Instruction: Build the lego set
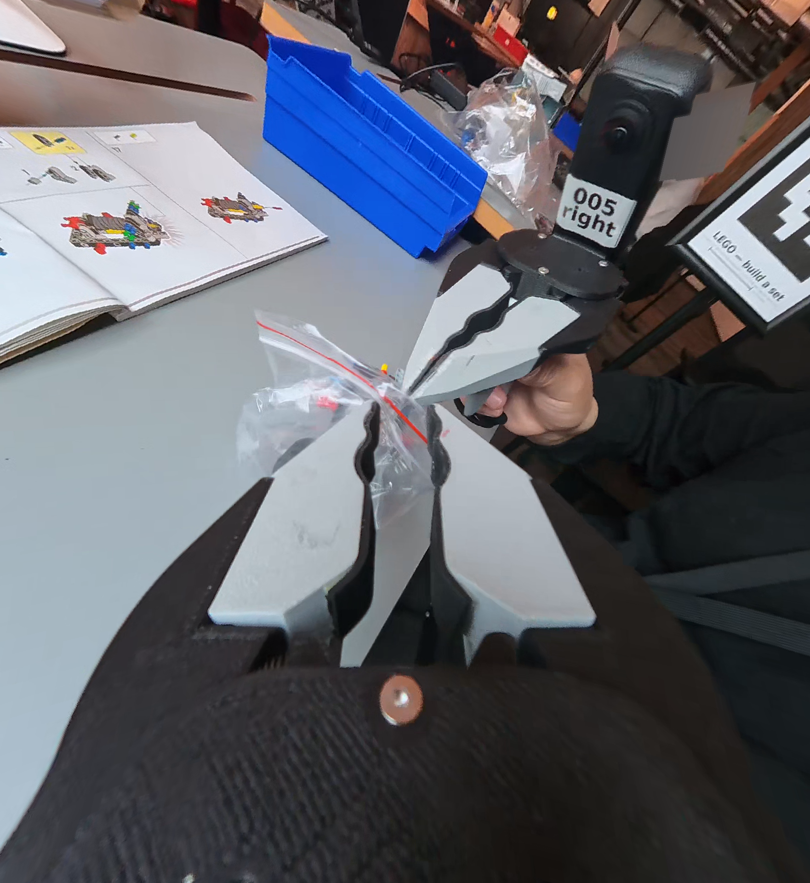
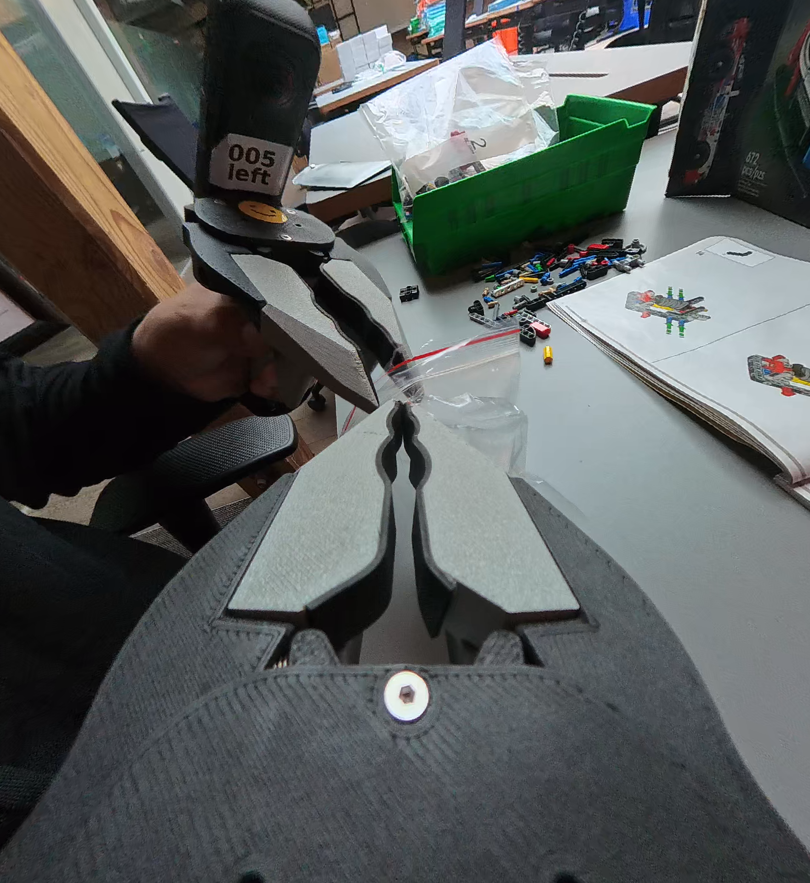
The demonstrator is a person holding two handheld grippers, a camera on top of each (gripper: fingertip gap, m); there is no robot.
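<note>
grey desk (image 1: 107,478) below: both tools, left tool (image 1: 400,415) and right tool (image 2: 402,410), were clenched on a small zip bag (image 1: 307,382) of lego pieces held near the desk's edge; pulling unevenly risked scattering them onto the floor.

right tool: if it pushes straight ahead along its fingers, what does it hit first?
The small zip bag it already pinches at the tips; the right tool points into it. Just beyond, probably the left tool, though depth is unclear.

Black claw (image 2: 400,411) bodies, grey wavy-edged fingers (image 2: 326,540), black sleeves (image 1: 709,420).
</note>
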